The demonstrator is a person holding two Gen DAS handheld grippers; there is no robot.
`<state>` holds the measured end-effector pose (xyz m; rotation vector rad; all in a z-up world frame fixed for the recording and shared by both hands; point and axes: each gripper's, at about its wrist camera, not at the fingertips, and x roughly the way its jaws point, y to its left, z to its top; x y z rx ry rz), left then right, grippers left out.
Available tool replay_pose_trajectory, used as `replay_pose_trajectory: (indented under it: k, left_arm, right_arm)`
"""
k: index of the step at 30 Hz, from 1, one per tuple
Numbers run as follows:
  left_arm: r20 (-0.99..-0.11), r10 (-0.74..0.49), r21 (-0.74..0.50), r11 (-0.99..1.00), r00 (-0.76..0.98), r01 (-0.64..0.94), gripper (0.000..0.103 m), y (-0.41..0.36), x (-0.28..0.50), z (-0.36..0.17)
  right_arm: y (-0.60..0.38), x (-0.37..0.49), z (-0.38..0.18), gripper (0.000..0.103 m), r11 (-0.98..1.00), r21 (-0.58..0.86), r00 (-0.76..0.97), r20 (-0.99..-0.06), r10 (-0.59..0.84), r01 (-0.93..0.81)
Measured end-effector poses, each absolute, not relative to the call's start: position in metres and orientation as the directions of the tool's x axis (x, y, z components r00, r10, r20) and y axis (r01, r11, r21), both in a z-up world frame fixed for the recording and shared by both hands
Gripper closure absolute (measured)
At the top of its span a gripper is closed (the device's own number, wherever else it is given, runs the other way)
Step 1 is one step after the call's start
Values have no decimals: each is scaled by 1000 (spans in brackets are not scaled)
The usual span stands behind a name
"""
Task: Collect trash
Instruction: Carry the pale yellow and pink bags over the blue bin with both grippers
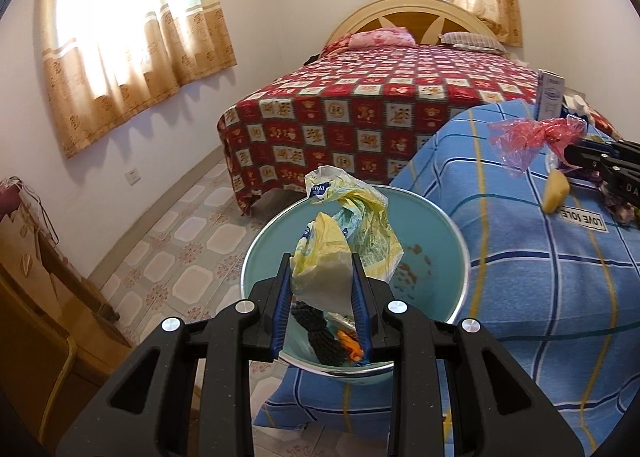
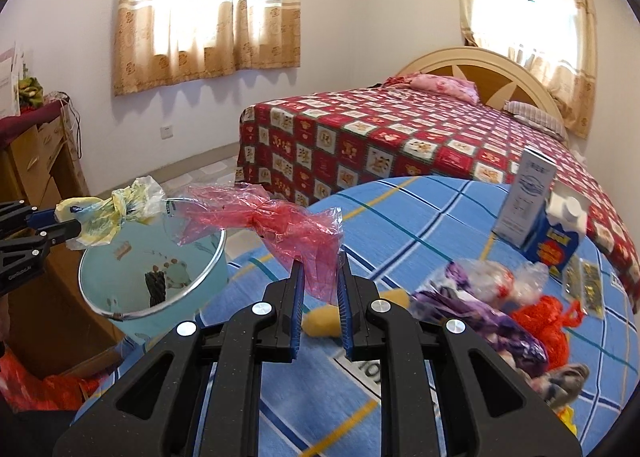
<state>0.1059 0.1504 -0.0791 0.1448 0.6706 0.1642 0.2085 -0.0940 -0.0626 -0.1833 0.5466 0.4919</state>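
My left gripper (image 1: 321, 271) is shut on a crumpled yellow-and-white plastic bag (image 1: 352, 233) and holds it over the teal bin (image 1: 440, 241). The bin holds a dark object and some scraps. In the right wrist view the left gripper (image 2: 70, 227) with the yellow bag (image 2: 108, 213) hangs above the bin (image 2: 132, 321). My right gripper (image 2: 320, 277) is shut on a red transparent plastic bag (image 2: 280, 225) and holds it above the blue checked table cover (image 2: 420, 217). The red bag (image 1: 528, 137) also shows in the left wrist view.
On the blue cover lie a yellow piece (image 2: 324, 321), purple and clear wrappers (image 2: 480, 297), an orange net bag (image 2: 548, 325), a blue carton (image 2: 560, 233) and a white box (image 2: 524, 197). A bed with a red quilt (image 2: 400, 137) stands behind. A wooden cabinet (image 2: 36, 161) stands at left.
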Motion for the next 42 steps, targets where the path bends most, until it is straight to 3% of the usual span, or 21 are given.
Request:
replay_pose_trajectory:
  k: [42]
  left_arm:
    - [-611, 248, 176, 968, 752, -176, 76, 185, 108, -77]
  right_arm:
    - [-13, 226, -73, 86, 802, -103, 694, -572, 436, -589]
